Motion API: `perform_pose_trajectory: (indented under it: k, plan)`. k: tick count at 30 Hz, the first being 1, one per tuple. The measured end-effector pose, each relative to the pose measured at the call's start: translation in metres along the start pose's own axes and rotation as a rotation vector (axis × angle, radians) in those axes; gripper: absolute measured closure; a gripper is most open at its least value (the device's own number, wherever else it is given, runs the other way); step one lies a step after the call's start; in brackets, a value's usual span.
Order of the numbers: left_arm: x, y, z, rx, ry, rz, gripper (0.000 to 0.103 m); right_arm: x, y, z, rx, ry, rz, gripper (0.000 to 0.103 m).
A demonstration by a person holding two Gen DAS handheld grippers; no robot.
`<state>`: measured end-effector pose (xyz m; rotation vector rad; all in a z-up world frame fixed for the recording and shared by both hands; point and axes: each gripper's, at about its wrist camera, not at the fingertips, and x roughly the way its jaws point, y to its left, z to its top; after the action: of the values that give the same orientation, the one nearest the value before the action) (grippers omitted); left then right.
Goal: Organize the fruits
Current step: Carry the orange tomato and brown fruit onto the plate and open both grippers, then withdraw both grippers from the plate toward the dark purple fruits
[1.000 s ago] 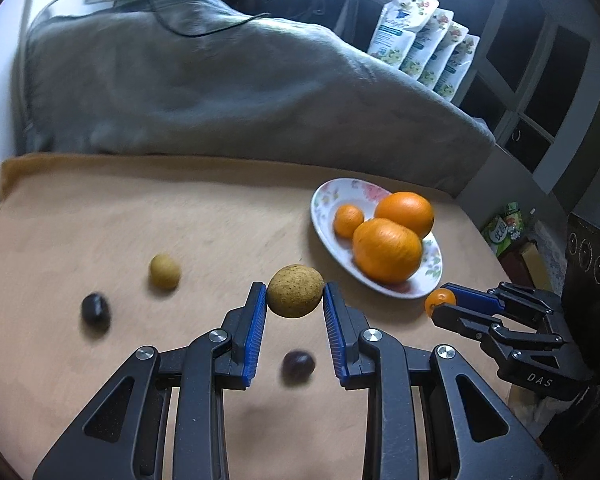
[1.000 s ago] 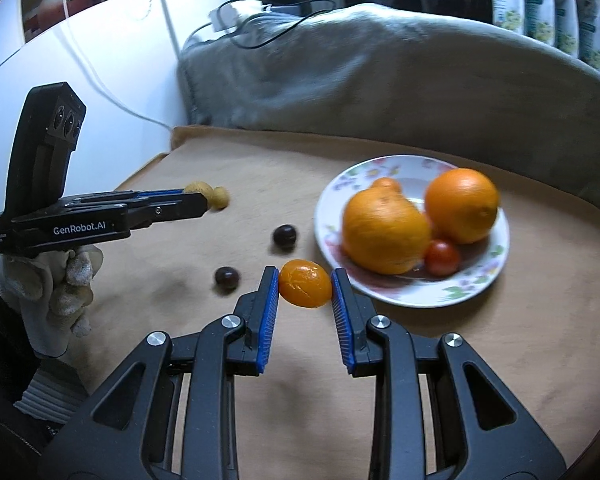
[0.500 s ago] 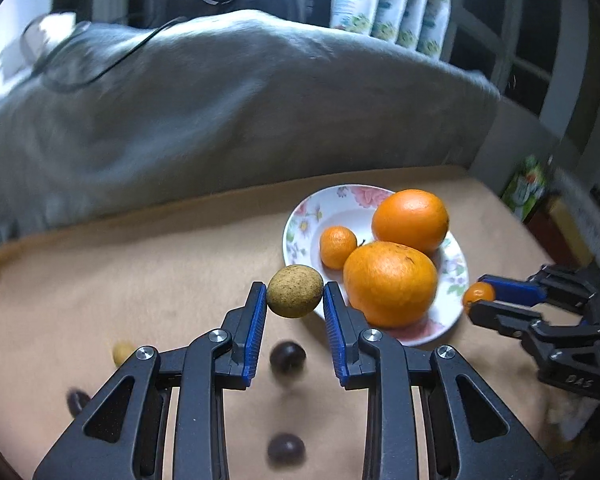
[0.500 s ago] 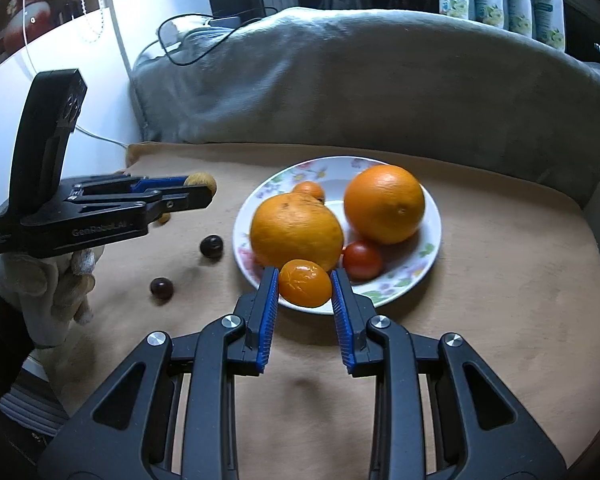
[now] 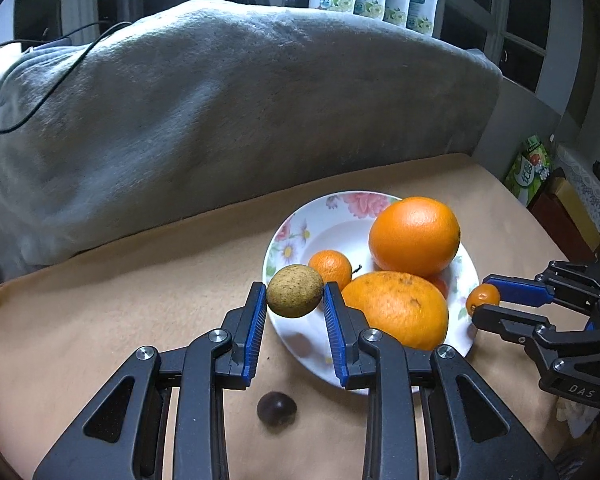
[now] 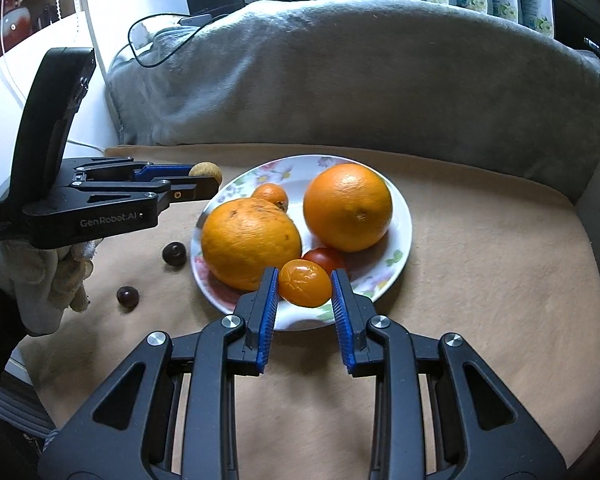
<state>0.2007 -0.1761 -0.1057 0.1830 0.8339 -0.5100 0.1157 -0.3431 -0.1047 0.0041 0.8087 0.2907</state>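
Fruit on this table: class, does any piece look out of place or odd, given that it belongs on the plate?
Two dark fruits lie loose on the tan cloth, left of the floral plate. The small orange fruit in the right gripper has wrinkled, creased skin. Nothing looks spilled or broken.

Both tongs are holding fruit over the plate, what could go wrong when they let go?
The plate is crowded: the small orange fruit in the right tongs could bounce off the big oranges and roll off. The brown fruit in the left tongs hangs over the rim and might drop outside.
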Motion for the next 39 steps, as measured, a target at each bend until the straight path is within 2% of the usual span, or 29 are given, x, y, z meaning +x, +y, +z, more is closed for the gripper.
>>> perform_pose_trajectory:
  k: [17,21,24,25,26,27,28,30,31,34,36,39]
  plan:
    - [0.005,-0.005,0.014,-0.016,-0.009,-0.032,0.075,0.01,-0.003,0.008,-0.007,0.0,-0.014,0.075]
    - [0.004,-0.004,0.017,-0.024,-0.015,-0.034,0.058,0.01,-0.002,0.008,-0.012,0.0,-0.012,0.075]
    - [0.003,-0.004,0.019,-0.026,-0.019,-0.035,0.055,0.011,-0.001,0.009,-0.017,0.001,-0.015,0.074]
    - [0.002,-0.004,0.019,-0.026,-0.02,-0.035,0.05,0.01,-0.001,0.009,-0.017,0.0,-0.015,0.073]
    - [0.002,-0.004,0.019,-0.026,-0.022,-0.033,0.048,0.01,-0.001,0.009,-0.017,-0.004,-0.015,0.064]
    - [0.001,-0.004,0.019,-0.026,-0.024,-0.033,0.045,0.008,0.0,0.009,-0.017,-0.011,-0.015,0.051]
    - [0.001,-0.005,0.019,-0.025,-0.025,-0.033,0.045,0.006,0.0,0.009,-0.019,-0.022,-0.017,0.046]
    - [0.0,-0.005,0.019,-0.027,-0.025,-0.032,0.043,0.003,0.001,0.009,-0.025,-0.033,-0.016,0.043]
    - [0.0,-0.005,0.02,-0.029,-0.026,-0.03,0.037,0.002,0.002,0.01,-0.026,-0.035,-0.015,0.043]
    - [-0.001,-0.005,0.021,-0.033,-0.034,-0.026,0.029,0.001,0.003,0.01,-0.03,-0.037,-0.015,0.038]
    - [-0.002,-0.005,0.022,-0.039,-0.034,-0.018,0.022,-0.001,0.004,0.01,-0.035,-0.043,-0.015,0.024]
    - [-0.004,-0.004,0.023,-0.045,-0.031,-0.006,0.021,-0.004,0.006,0.01,-0.04,-0.054,-0.02,0.016]
